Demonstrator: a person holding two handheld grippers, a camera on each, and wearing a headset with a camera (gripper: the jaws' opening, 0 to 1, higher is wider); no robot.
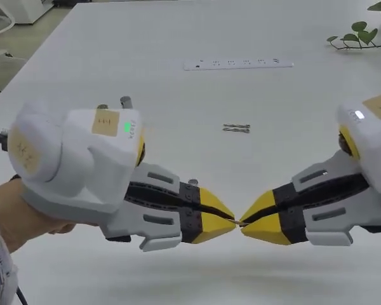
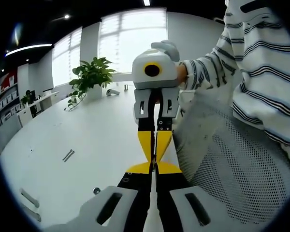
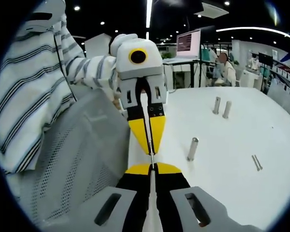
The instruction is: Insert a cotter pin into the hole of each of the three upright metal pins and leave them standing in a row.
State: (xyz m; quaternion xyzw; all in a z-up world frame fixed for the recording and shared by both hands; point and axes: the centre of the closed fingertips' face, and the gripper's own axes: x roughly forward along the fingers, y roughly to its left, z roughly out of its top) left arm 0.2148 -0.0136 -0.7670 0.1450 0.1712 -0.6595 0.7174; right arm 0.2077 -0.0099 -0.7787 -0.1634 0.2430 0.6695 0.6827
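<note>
Tabletop (image 1: 178, 38): white and matte. It stands in an open-plan office. The left gripper view takes in tall windows (image 2: 130, 38) and a potted plant (image 2: 92, 75); the right gripper view takes in ceiling spotlights and a lit monitor (image 3: 188, 41). A white power strip (image 1: 238, 63) lies flat toward the far side. A grey mesh chair (image 2: 232, 164) and a striped sleeve (image 2: 261, 53) sit on the person's side.

The left gripper (image 1: 232, 223) and right gripper (image 1: 244, 227) meet tip to tip above the surface. Both sets of fingers are clenched, each pinching one end of a thin cotter pin (image 1: 239, 223), which hangs level in the air between them.

Two spare cotter pins (image 1: 236, 128) lie side by side mid-table. Three metal pins (image 3: 193, 148) stand upright on the tabletop behind the left gripper: one alone, and two close together farther off.

Labels: a tan sticker (image 1: 105, 121) on the left gripper's housing, beside a green light (image 1: 127, 127) (marks on the sticker are too small to read). The right gripper's housing has a similar sticker, also illegible.
</note>
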